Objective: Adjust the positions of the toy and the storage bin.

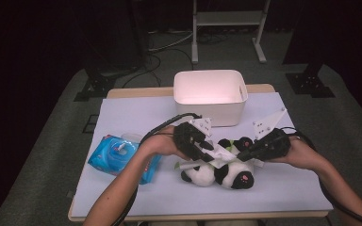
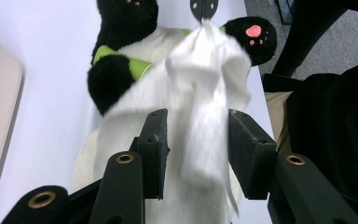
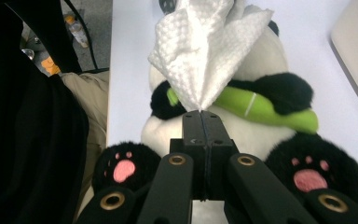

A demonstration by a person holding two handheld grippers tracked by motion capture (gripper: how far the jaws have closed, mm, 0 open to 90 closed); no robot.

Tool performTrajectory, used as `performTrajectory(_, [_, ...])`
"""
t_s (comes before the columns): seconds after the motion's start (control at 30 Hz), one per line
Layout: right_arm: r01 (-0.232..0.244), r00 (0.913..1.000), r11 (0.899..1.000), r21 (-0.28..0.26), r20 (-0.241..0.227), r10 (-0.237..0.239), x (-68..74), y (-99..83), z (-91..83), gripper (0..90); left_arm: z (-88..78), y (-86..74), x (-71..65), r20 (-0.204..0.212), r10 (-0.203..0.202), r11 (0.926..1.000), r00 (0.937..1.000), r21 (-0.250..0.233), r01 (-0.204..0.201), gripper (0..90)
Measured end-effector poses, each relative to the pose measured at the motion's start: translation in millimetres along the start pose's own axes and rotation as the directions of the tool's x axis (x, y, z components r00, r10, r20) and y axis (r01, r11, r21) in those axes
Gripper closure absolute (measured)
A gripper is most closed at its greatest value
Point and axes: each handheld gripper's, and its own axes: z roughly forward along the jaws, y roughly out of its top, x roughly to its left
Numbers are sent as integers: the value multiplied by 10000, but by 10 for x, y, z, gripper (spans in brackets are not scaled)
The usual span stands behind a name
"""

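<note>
A plush panda (image 1: 221, 173) lies on its back on the white-covered desk (image 1: 283, 188), in front of a white bin (image 1: 210, 96) and to the right of a blue wipes pack (image 1: 118, 157). A white tissue (image 3: 209, 51) is stretched above the panda between the two tongs. The right tongs (image 3: 203, 122) are clenched on one corner of the tissue; in the right gripper view the jaws meet with no gap and the sheet fans upward from the tips. The left tongs (image 2: 196, 140) are released: in the left gripper view the jaws stand apart on either side of the hanging tissue (image 2: 200, 102), and the pads do not press on it. In the high view the left tongs (image 1: 202, 148) and right tongs (image 1: 245, 153) face each other over the panda's belly. Judged from this layout, the tissue has already been taken from the pack and brought to the toy, so the fetch step is complete. The work in hand appears to be either wiping the panda or laying the sheet over it; which of the two cannot be determined. Remaining, by estimate: spread or drag the tissue across the plush, then release it. The bin holds nothing visible, so any disposal or stowing step is not yet done.
</note>
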Motion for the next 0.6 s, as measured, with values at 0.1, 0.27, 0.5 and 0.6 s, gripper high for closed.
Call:
performTrajectory(0.1, [-102,9999,9999,45,56,102,-8,-38,-53,895,-32,-46,9,-59,-105,9999,9999,-72,105,595])
performTrajectory(0.27, [-231,9995,9996,156,220,228,-5,-116,-135,895,-69,-110,14,-160,-261,9996,9995,-97,259,591])
performTrajectory(0.5, [-575,9977,9982,166,377,569,21,-257,-259,895,-106,-179,25,-132,-425,9990,9990,-144,423,602])
performTrajectory(0.6, [-605,9972,9979,243,453,594,22,-313,-292,895,-117,-196,25,-125,-469,9988,9988,-176,467,601])
